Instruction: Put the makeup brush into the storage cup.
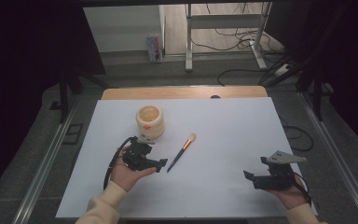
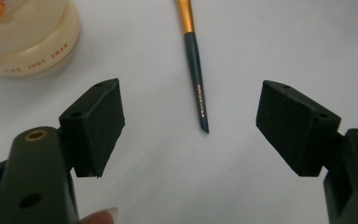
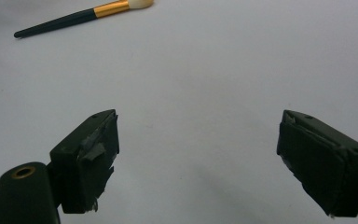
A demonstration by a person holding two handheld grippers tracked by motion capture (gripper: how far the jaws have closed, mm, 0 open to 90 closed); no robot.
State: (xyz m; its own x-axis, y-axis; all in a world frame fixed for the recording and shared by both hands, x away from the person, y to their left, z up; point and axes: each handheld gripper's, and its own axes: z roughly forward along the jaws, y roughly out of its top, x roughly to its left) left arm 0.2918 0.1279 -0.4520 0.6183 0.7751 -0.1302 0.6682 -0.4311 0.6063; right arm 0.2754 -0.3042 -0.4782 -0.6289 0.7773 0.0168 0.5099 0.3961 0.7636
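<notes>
The brush (image 1: 182, 152) lies flat on the white desk (image 1: 223, 130), near the middle and a little left, its pale bristle end pointing far-right and its dark tapered handle tip pointing near-left. Just to its left and farther off stands a round cream pot (image 1: 150, 121), open at the top. The step in hand looks like the reach for the brush: the left claw (image 1: 161, 164) hovers just beside the handle tip, and in the left gripper view the handle (image 2: 196, 84) runs straight up between the two pads, with the tip just beyond them. That claw is spread wide and touches nothing. The next move, by my reading, calls for pushing forward so that the thin handle sits between the pads, lowering close to the desk, then closing squarely, since so slim a stick could roll or slip aside. The right claw (image 1: 248, 176) waits at the near right, well apart from the brush, jaws likewise wide apart and holding nothing.
</notes>
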